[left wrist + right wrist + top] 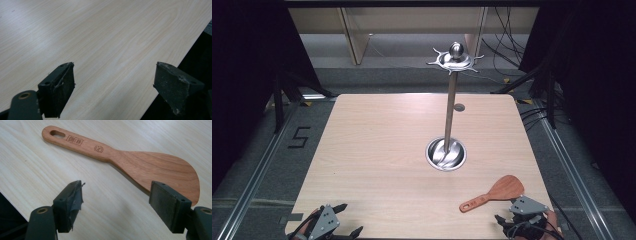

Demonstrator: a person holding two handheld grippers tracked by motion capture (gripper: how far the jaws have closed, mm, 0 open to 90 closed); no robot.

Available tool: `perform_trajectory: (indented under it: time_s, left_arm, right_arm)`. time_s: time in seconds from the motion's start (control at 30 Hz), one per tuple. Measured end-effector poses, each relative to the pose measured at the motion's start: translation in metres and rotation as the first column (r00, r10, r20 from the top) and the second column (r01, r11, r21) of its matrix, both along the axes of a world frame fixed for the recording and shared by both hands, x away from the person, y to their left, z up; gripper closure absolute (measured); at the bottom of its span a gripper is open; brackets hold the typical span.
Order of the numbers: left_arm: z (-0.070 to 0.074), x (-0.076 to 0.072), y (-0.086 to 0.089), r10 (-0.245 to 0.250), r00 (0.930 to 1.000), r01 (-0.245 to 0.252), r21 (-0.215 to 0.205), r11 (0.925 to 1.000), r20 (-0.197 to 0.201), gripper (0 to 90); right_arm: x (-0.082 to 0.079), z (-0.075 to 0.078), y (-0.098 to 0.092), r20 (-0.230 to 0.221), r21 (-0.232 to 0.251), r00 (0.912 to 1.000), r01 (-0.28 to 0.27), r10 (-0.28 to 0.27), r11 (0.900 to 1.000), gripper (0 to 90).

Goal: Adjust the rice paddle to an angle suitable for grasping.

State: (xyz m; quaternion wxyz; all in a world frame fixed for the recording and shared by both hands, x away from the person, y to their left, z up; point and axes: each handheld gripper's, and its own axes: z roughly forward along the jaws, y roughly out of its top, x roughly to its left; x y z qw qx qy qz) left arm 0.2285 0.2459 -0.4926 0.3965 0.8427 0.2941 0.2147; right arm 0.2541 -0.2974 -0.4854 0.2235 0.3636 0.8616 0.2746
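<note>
A wooden spatula [494, 194] lies flat near the table's front right corner, handle pointing left with a hanging hole at its end. In the right gripper view the spatula [130, 162] lies just beyond my right gripper [116, 200], whose jaws stand wide apart with nothing between them. That right gripper [514, 217] sits at the front edge, just behind the spatula's blade. My left gripper [347, 220] rests at the front left corner, also open. In the left gripper view its jaws [115, 85] stand wide over bare wood.
A steel stand [451, 107] rises from a round dish base [446, 154] in the middle of the wooden table [377, 150], topped by a pronged ring with a ball [455, 54]. A small grey disc [459, 107] lies behind it. Black cables trail on the floor at the back right.
</note>
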Motion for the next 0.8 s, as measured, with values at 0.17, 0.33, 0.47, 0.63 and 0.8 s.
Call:
perform_trajectory:
  time_s: [0.17,0.33,0.47,0.63,0.8]
  left_arm:
    - [0.001,0.0,0.001,-0.008,1.0,0.008,0.021,0.9997,0.003,16.1]
    - [0.001,0.001,0.001,-0.01,0.9999,0.01,0.026,0.9996,0.001,16.1]
    - [0.001,0.001,0.001,-0.007,1.0,0.007,0.018,0.9998,0.005,16.1]
    - [0.002,0.0,0.001,-0.013,0.9999,0.012,0.016,0.9998,0.004,16.2]
    - [0.002,-0.001,0.0,-0.002,0.9998,0.003,0.005,1.0,-0.021,16.2]
  right_arm:
    - [0.0,0.004,-0.001,0.015,-0.005,0.9998,-0.011,0.011,1.0,31.0]
    - [-0.002,0.005,0.0,0.003,-0.009,0.9994,-0.035,0.035,0.999,39.8]
    - [-0.003,0.005,0.005,-0.028,0.008,0.9987,-0.042,0.042,0.999,46.3]
    - [-0.003,0.003,0.014,-0.026,0.052,0.9955,-0.089,0.091,0.995,61.2]
    - [-0.001,0.003,0.025,0.008,0.068,0.9914,-0.131,0.131,0.989,72.9]
